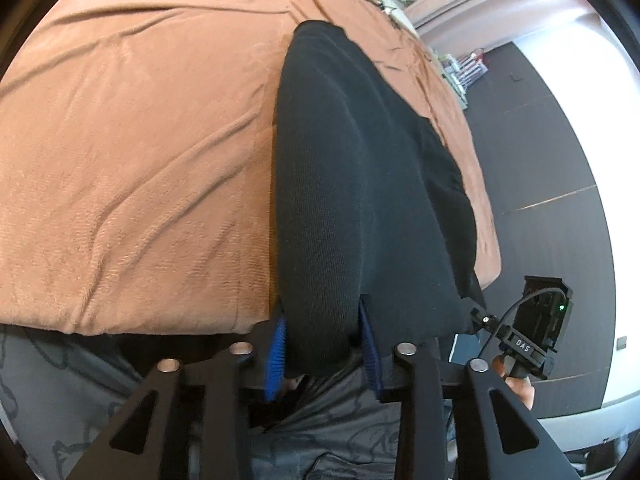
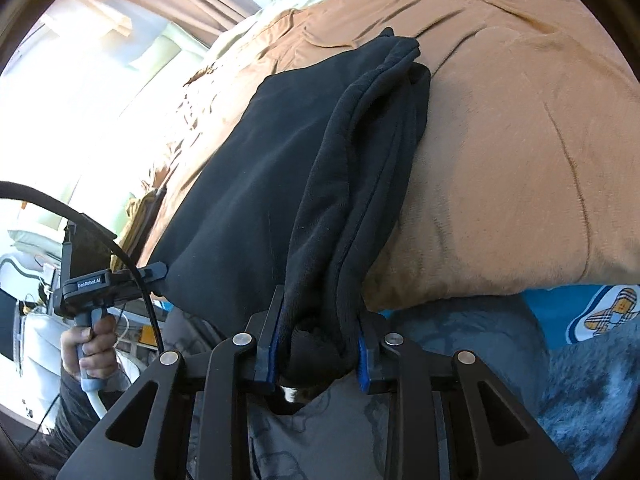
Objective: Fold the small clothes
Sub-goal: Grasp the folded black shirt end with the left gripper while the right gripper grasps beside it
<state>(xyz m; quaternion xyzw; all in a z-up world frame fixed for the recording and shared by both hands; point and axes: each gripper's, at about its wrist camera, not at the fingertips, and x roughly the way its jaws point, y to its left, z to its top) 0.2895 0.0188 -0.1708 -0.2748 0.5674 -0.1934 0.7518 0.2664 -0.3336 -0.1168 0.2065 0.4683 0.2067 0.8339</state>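
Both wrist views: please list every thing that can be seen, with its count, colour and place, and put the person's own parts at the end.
Garment: one, black, lying on the blanket, its near edge lifted by both grippers.
Blanket: one, orange-brown, covering the bed.
Sheet: one, blue with a printed figure, under the blanket's near edge, right wrist view.
Floor: dark, right of the bed, left wrist view.
Left gripper: one, black with blue pads, shut on a bunched fold of the garment.
Right gripper: one, black with blue pads, shut on a bunched fold.
Hand: one, on the left gripper's handle, right wrist view.
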